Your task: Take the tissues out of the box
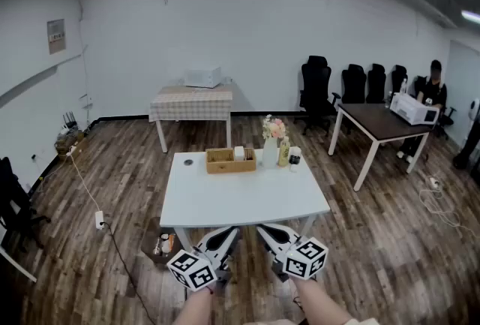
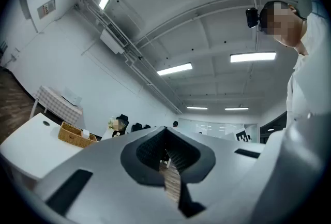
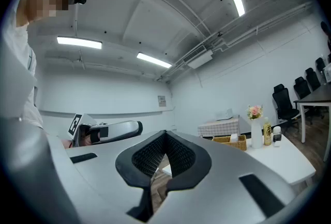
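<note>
At 6 o'clock of the table: both grippers closed, holding nothing

White table (image 1: 240,203) stands mid-room. Left gripper (image 1: 231,232) and right gripper (image 1: 264,230) are side by side at its 6 o'clock edge, each with jaws pressed together and nothing between them. Wicker box (image 1: 223,165) sits at the table's 12 o'clock edge, well apart from both grippers. Vase of flowers (image 1: 271,147) stands at 3 o'clock of the box, with a yellow bottle (image 1: 284,153) just beside it. White tissues (image 1: 239,153) are in the box's 3 o'clock end.
</note>
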Demonstrator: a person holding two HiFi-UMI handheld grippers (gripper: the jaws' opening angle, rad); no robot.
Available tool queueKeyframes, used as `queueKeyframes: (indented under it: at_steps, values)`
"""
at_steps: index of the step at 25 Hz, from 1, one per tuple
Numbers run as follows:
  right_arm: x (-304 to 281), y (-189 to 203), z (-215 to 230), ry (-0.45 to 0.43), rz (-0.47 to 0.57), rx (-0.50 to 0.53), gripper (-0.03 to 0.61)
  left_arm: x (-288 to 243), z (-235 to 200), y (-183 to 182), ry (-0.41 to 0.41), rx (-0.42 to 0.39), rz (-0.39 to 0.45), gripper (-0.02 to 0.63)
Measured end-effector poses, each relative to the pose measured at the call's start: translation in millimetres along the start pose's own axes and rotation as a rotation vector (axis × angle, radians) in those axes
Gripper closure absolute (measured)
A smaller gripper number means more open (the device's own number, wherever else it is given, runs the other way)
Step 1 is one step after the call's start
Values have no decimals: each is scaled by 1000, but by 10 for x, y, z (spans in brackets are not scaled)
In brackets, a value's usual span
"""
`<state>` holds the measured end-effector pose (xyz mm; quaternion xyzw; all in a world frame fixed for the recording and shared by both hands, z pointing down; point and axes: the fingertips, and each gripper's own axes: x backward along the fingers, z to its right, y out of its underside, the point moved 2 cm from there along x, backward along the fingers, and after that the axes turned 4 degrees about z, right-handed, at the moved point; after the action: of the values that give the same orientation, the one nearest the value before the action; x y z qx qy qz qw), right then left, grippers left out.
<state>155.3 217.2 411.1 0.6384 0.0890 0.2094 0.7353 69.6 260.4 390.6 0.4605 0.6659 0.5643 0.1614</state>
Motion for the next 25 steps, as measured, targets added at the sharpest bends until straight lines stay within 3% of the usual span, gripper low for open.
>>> queueKeyframes:
  at_steps: [18, 25]
  values:
    - [-121, 46, 32, -18, -10, 8, 547, -35, -135, 13, 18, 27, -11, 614]
    - [-342, 26, -141, -80, -23, 31, 545, -36, -216, 48, 28, 18, -26, 614]
